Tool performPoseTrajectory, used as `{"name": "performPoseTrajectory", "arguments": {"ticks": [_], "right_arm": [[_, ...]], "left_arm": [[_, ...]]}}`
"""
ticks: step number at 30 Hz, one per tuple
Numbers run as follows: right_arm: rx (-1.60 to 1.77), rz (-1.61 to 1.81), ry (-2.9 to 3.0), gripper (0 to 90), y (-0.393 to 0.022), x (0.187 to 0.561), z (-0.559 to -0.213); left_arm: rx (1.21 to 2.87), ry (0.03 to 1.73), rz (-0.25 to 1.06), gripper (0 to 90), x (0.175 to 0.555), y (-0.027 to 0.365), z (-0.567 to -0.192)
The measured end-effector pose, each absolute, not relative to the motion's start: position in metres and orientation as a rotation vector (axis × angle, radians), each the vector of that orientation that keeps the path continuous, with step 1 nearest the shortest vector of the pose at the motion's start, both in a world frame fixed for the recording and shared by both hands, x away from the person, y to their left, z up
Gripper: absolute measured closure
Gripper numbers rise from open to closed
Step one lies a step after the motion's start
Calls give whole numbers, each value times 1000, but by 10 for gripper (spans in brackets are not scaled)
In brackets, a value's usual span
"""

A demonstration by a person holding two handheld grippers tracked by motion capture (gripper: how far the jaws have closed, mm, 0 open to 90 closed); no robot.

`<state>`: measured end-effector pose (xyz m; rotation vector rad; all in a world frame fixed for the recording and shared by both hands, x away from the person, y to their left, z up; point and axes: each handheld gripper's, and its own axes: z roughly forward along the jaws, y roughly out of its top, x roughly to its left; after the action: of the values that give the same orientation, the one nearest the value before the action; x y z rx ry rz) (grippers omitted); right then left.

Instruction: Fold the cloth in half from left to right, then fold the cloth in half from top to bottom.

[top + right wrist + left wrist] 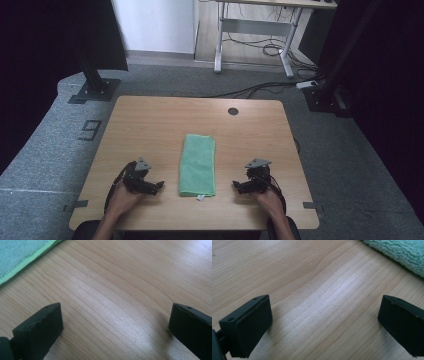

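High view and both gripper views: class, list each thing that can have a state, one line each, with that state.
Green cloth: folded into a long strip, lying flat on the table.
Left tongs: open, empty, beside the cloth.
Right tongs: open, empty, beside the cloth.

Dark mark on the grey carpet [35, 150], perhaps a "9" [90, 130], by the table [150, 115]

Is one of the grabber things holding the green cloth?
No, the folded green cloth lies alone on the table, between the left hand-held gripper and right hand-held gripper.
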<state>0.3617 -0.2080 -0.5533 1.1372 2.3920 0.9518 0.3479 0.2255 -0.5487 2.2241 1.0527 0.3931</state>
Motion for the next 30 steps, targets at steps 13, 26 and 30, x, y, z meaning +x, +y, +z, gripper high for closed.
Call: {"name": "performPoseTrajectory", "arguments": {"ticks": [13,26,30], "right_arm": [[1129,1003,2372,0,-210,364,-557],[1147,999,2359,0,-209,364,-557],[1147,999,2359,0,-209,364,-557]], "left_arm": [[2218,1068,396,0,346,226,-549],[2218,1100,398,5,350,223,-547],[2203,1089,403,5,354,219,-542]]}}
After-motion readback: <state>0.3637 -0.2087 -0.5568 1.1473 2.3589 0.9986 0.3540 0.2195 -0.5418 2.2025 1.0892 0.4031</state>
